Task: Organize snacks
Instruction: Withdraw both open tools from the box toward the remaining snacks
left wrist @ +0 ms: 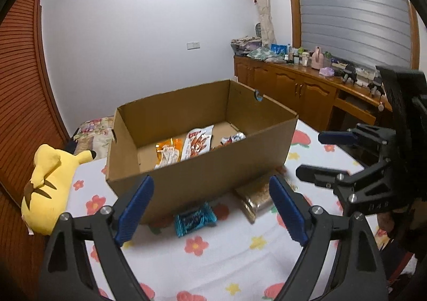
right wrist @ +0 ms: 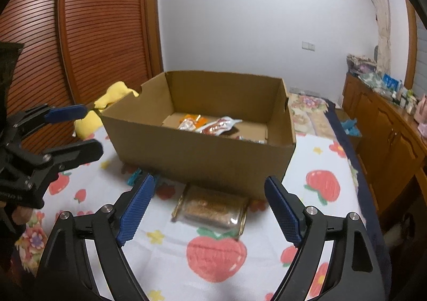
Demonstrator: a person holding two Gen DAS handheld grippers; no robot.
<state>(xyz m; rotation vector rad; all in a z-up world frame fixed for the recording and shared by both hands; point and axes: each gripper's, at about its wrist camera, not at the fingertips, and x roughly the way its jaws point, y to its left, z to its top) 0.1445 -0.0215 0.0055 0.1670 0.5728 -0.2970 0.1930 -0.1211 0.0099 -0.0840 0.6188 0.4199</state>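
A plush [left wrist: 48, 183] lies left of the box [left wrist: 200, 178] on the sheet [left wrist: 213, 255]. Three snacks [left wrist: 196, 143] lie inside. The left gripper [left wrist: 210, 210] gapes over a blue packet [left wrist: 194, 218]; the right gripper [right wrist: 208, 210] gapes over a clear pack [right wrist: 213, 210]. Neither holds anything.

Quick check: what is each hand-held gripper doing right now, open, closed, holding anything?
Left hand-held gripper: open, holding nothing; the teal snack packet lies on the bedsheet between its fingers.
Right hand-held gripper: open, holding nothing; the clear snack pack lies ahead, untouched.
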